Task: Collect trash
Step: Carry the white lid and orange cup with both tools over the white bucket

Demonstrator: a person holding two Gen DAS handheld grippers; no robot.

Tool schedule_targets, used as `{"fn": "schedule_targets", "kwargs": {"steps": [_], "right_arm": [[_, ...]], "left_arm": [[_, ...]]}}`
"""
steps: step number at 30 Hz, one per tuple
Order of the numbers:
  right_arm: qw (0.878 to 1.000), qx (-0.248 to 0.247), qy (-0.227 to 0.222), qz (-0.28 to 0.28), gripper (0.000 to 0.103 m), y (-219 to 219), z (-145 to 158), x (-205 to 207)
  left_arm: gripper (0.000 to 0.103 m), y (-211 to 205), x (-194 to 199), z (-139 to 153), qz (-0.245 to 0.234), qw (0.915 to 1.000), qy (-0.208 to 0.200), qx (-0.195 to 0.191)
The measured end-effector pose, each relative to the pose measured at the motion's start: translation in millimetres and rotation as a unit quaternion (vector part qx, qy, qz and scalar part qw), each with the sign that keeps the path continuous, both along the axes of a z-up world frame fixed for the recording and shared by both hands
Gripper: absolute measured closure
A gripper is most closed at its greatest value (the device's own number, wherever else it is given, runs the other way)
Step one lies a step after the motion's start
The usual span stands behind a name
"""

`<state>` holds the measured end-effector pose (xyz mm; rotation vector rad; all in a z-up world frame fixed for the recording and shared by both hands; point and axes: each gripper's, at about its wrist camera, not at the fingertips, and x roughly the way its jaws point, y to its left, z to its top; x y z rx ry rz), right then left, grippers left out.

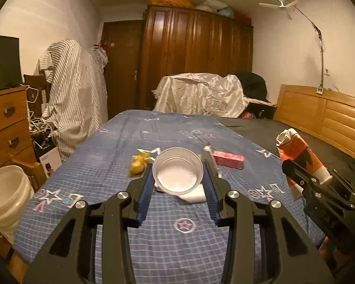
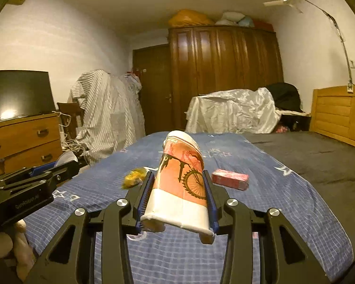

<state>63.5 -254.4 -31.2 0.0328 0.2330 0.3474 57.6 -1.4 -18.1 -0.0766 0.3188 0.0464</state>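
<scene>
My left gripper (image 1: 177,168) holds a white disposable bowl (image 1: 177,171) between its blue pads, with crumpled white paper under it, above the blue star-pattern bedcover (image 1: 153,236). My right gripper (image 2: 177,177) is shut on an orange paper cup with a bicycle print (image 2: 179,184), held lengthwise above the bed; it also shows in the left wrist view (image 1: 298,156). A yellow crumpled wrapper (image 1: 137,163) and a red box (image 1: 228,159) lie on the bedcover beyond the bowl. A white tube-like item (image 1: 209,156) lies next to the red box.
A white bucket (image 1: 7,194) stands on the floor left of the bed. A wooden dresser (image 1: 7,123) is at the left, a wooden headboard (image 1: 324,116) at the right. Covered furniture (image 1: 201,94) and a wardrobe (image 1: 196,56) stand beyond the bed.
</scene>
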Motion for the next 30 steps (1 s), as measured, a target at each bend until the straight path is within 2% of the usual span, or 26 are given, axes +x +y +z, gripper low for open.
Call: {"fn": "schedule_targets", "kwargs": {"steps": [8,15,23,30], "right_arm": [[0.998,-0.005,-0.003,0.065,0.061,70,25,17],[0.990,-0.005,-0.001,0.139,0.060,164,56,29],[0.974,-0.019,-0.003,0.224,0.060,290,88,31],[0.951,-0.044,0.021,0.307,0.060,417,104,29]], "left_arm": [[0.064,63,-5,19,0.055,0.9985,-0.006,0.004],[0.064,142,-15,36,0.125,0.9922,-0.008,0.002],[0.064,228,-36,49,0.201,0.9796,-0.002,-0.001],[0.064,298,-51,48,0.251,0.9677,0.023,-0.009]]}}
